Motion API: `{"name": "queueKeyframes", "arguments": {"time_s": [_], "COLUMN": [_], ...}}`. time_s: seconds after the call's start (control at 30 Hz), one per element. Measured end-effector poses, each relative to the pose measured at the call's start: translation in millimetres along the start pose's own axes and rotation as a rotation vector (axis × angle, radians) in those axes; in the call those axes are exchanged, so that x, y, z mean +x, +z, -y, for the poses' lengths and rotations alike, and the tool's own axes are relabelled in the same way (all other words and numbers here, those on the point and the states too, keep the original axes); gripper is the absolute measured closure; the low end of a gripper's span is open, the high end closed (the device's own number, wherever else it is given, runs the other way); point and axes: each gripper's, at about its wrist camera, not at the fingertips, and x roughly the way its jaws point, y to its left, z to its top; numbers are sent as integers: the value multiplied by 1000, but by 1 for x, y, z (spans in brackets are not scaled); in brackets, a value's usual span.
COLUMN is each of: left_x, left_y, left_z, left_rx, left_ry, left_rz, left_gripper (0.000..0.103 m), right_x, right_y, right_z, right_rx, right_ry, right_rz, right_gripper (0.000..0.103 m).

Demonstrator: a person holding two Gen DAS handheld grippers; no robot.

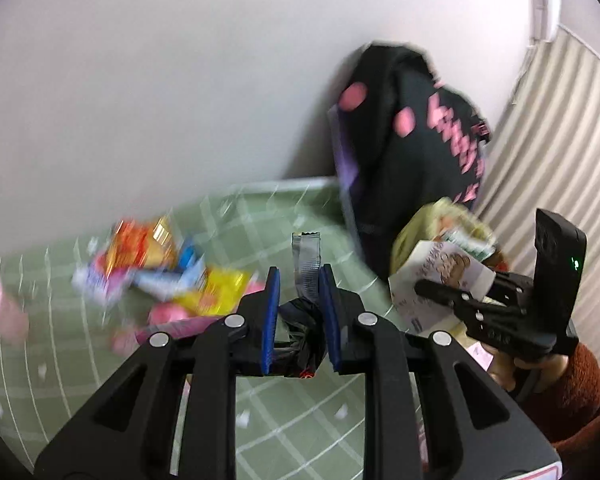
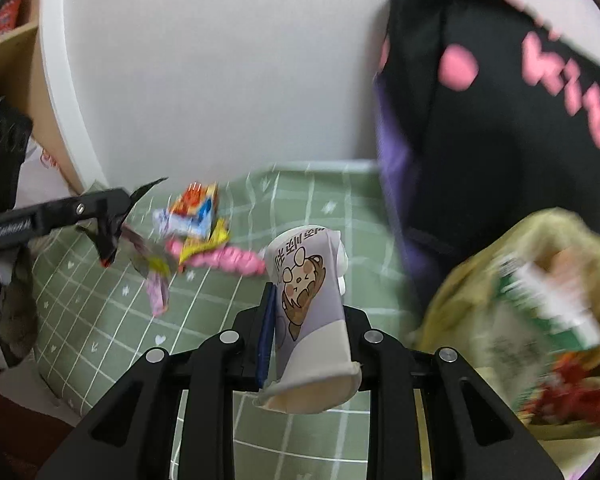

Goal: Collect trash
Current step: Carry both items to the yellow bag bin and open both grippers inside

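Observation:
My left gripper (image 1: 300,280) is shut on a crumpled dark wrapper (image 1: 306,268) with a silver end, held above the green checked cloth (image 1: 284,420). It also shows in the right wrist view (image 2: 120,236). My right gripper (image 2: 306,300) is shut on a paper cup (image 2: 310,312) printed with a cartoon animal; the cup also shows in the left wrist view (image 1: 440,276). A yellow trash bag (image 2: 500,300) holding a green-and-white carton (image 2: 548,304) lies at the right. A pile of colourful snack wrappers (image 1: 160,268) lies on the cloth, also in the right wrist view (image 2: 196,216).
A black bag with pink lettering (image 1: 416,128) leans on the white wall behind the trash bag. A pink object (image 1: 0,308) lies at the cloth's left edge. A wooden shelf (image 2: 16,64) stands at far left. A striped cover (image 1: 560,140) is at right.

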Motion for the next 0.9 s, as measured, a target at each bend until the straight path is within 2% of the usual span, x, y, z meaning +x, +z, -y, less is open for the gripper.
{"name": "queueKeyframes", "arguments": {"time_s": [0.2,0.23,0.33,0.47,0.73,0.83,0.9], "left_x": [3,6,14,29,88,111,127], "left_y": [56,68,90,106,109,104,100], "left_z": [43,51,69,102,184,219,237], "left_rx": [101,104,84,114,181,211,227], "left_ry": [-120,-161,-259,-329,-513,-581,-600], "left_rz": [82,90,89,77,-46,-96,-131], "left_gripper": [84,84,84,84,84,84,84], "right_x": [-64,-73,-104,-135,-188,-197,-202], "right_y": [21,22,21,12,-15,-21,-26], "right_z": [22,27,46,73,140,156,168], "right_rx": [14,20,44,90,205,223,241], "right_ry": [-122,-144,-232,-333,-504,-530,-540], "right_rz": [137,155,201,229,237,239,237], "right_gripper": [79,79,79,79,79,79,79]}}
